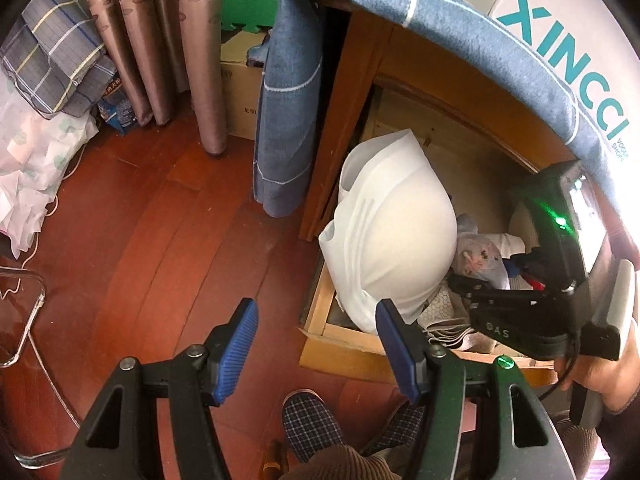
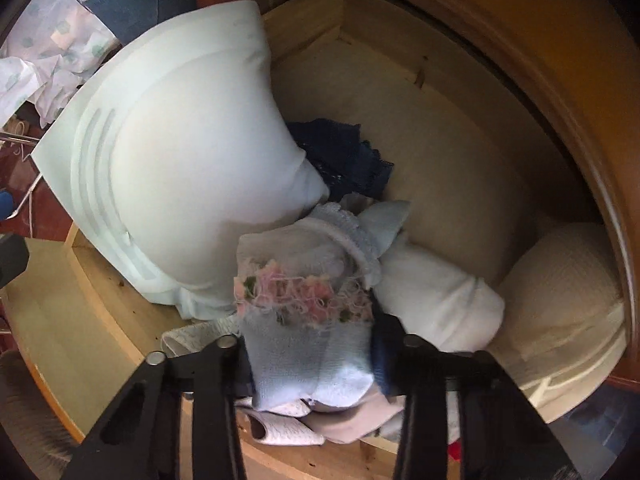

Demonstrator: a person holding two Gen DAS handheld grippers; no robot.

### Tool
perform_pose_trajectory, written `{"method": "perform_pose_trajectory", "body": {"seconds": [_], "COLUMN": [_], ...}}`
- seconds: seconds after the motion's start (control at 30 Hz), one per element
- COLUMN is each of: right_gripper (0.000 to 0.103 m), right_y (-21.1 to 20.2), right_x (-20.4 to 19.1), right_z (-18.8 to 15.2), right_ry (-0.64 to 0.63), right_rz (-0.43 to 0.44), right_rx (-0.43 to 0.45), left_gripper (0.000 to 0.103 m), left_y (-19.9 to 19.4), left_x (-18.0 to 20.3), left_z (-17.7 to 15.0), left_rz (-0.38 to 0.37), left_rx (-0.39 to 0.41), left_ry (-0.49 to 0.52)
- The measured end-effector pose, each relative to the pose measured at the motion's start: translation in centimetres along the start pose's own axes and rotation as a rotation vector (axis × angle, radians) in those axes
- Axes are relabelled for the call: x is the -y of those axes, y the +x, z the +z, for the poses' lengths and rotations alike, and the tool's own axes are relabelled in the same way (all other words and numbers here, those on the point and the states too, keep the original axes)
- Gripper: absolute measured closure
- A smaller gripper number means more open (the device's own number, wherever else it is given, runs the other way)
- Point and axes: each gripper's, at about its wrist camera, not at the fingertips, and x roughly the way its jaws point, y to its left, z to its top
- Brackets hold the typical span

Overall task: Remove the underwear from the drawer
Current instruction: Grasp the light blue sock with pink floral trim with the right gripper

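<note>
An open wooden drawer [image 1: 320, 312] holds several garments. A white padded bra [image 1: 396, 224] stands up in it, also large in the right wrist view [image 2: 180, 184]. My right gripper [image 2: 310, 354] is shut on a light blue piece of underwear with pink floral trim [image 2: 304, 320], its fingers mostly hidden by the cloth. The right gripper's body [image 1: 532, 300] shows over the drawer in the left wrist view. My left gripper [image 1: 316, 356] is open and empty, above the floor just in front of the drawer's left corner.
The drawer also holds dark blue lace [image 2: 344, 156], a white roll [image 2: 436, 300] and a cream bra cup [image 2: 560, 312]. A blue cloth [image 1: 284, 112] hangs over the cabinet. Curtains [image 1: 160, 40], a cardboard box [image 1: 240, 92] and slippered feet [image 1: 312, 424] are on the wood floor.
</note>
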Motion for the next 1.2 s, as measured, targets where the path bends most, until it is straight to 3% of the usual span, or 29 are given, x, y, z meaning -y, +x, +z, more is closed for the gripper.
{"method": "perform_pose_trajectory", "body": {"seconds": [0.5, 0.7, 0.9, 0.97, 1.2], "right_gripper": [0.075, 0.075, 0.075, 0.075, 0.075], "right_y": [-6.1, -7.3, -7.8, -7.7, -7.4], "right_x": [4.9, 7.3, 8.8, 9.0, 9.2], "right_z": [-4.5, -9.1, -12.5, -13.1, -13.9], "right_ry": [0.197, 0.349, 0.479, 0.510, 0.547], "right_rz": [0.056, 0.073, 0.150, 0.173, 0.208], "right_rx": [0.114, 0.138, 0.154, 0.158, 0.158], "left_gripper": [0.040, 0.040, 0.040, 0.029, 0.025], "left_y": [0.2, 0.4, 1.3, 1.5, 3.4], "left_x": [0.6, 3.2, 5.6, 6.3, 8.7], "left_z": [0.4, 1.3, 3.3, 4.0, 5.3], "left_rz": [-0.016, -0.011, -0.093, -0.088, -0.077], "left_rx": [0.000, 0.006, -0.038, -0.037, -0.086], "left_ry": [0.050, 0.206, 0.328, 0.367, 0.500]}}
